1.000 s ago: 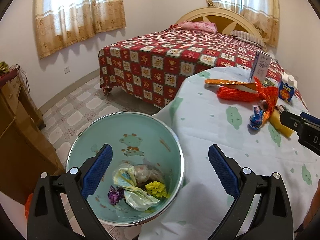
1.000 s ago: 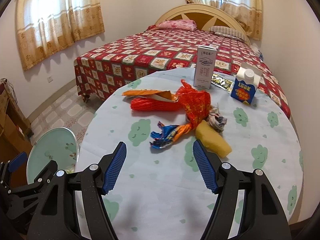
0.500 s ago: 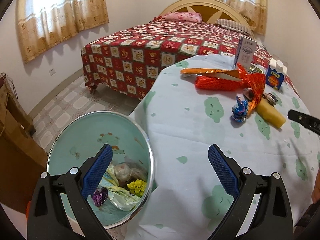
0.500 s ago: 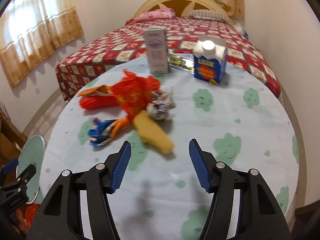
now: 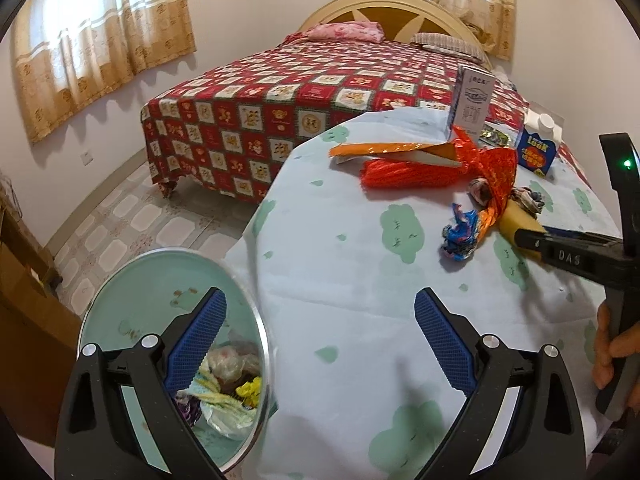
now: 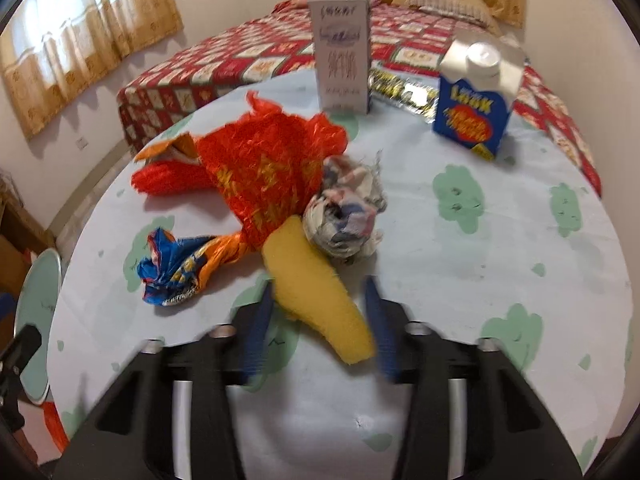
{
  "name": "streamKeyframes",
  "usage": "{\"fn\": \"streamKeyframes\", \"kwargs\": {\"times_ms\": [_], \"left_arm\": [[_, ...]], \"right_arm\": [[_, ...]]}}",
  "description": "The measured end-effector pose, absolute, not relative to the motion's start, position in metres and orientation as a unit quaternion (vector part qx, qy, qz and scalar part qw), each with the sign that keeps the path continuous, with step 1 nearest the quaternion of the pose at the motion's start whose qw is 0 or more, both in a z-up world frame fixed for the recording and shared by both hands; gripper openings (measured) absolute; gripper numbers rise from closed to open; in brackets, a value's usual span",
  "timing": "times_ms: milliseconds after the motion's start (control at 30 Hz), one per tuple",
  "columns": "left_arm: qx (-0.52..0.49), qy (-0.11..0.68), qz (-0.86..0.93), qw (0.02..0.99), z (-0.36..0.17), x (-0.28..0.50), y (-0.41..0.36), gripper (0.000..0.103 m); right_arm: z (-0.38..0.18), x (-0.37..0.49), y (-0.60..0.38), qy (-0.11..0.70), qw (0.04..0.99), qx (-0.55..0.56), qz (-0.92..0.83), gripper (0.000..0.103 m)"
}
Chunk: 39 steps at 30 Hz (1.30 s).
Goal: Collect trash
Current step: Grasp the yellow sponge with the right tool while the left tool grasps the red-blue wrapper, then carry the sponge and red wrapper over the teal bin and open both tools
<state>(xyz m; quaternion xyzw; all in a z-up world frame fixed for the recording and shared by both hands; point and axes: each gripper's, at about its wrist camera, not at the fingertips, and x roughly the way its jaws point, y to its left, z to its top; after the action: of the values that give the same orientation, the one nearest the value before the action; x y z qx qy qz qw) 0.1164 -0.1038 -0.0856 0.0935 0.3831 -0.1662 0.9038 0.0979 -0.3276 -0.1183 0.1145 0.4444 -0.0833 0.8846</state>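
Observation:
A yellow sponge (image 6: 316, 292) lies on the round table (image 6: 500, 264), and my right gripper (image 6: 319, 282) stands astride it. Its blurred jaws are closing, with the sponge between the pads and a thin gap still showing on the left. Touching the sponge are a crumpled paper ball (image 6: 348, 216), a red foil wrapper (image 6: 264, 168) and a blue-orange wrapper (image 6: 180, 264). My left gripper (image 5: 320, 296) hangs open and empty over the table's near edge. Beside it on the floor stands the teal trash bin (image 5: 160, 280), holding several wrappers (image 5: 224, 392).
A blue milk carton (image 6: 472, 108), a white box (image 6: 344, 52) and a shiny packet (image 6: 400, 90) stand at the table's far side. A bed (image 5: 300, 92) with a red quilt lies beyond. Wooden furniture (image 5: 24, 320) is left of the bin. A hand (image 5: 612, 344) grips the right tool.
My right gripper came forward and down over the yellow sponge, its jaws narrowing around it. In the left wrist view the bin slid left and more of the table came in.

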Motion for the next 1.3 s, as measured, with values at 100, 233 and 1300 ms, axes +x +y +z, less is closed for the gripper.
{"fn": "streamKeyframes", "kwargs": {"times_ms": [100, 233, 1300], "left_arm": [[0.087, 0.386, -0.177, 0.901, -0.085, 0.122, -0.114, 0.093], [0.09, 0.385, -0.194, 0.898, -0.084, 0.128, -0.135, 0.093], [0.117, 0.412, -0.296, 0.854, -0.104, 0.1, -0.2, 0.02]], "right_arm": [[-0.112, 0.084, -0.326, 0.445, 0.885, 0.126, -0.049, 0.029], [-0.087, 0.049, -0.32, 0.423, 0.901, 0.098, -0.012, 0.029], [-0.086, 0.005, -0.401, 0.391, 0.894, 0.166, -0.143, 0.03]]}}
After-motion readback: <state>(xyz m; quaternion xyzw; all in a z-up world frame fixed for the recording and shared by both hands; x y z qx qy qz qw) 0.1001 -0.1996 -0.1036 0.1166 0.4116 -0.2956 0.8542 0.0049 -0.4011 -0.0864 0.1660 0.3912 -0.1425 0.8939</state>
